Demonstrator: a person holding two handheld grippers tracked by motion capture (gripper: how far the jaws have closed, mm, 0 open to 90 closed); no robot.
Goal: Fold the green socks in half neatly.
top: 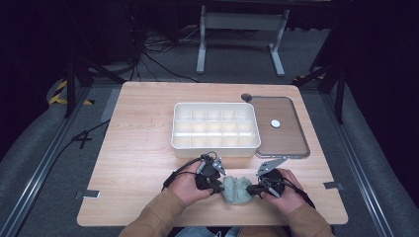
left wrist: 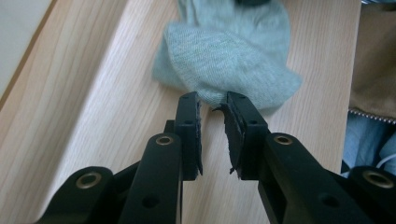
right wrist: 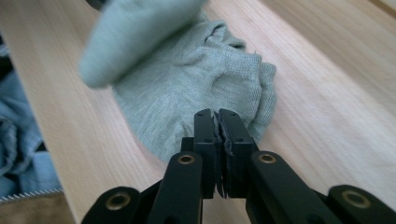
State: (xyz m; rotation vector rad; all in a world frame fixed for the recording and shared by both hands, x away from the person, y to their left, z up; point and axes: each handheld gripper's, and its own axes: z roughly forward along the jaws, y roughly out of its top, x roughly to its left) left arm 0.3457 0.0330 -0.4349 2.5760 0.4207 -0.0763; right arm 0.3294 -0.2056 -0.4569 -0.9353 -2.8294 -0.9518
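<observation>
Between both tools, green sock (top: 236,190)

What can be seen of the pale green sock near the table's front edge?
The sock is pale grey-green knit fabric, crumpled into a loose, folded bundle rather than laid flat. It lies on the wooden table near the front edge, between the left gripper and the right gripper. The left jaws stand slightly apart at its edge; the right jaws are closed just in front of it, with no fabric visibly pinched.
</observation>
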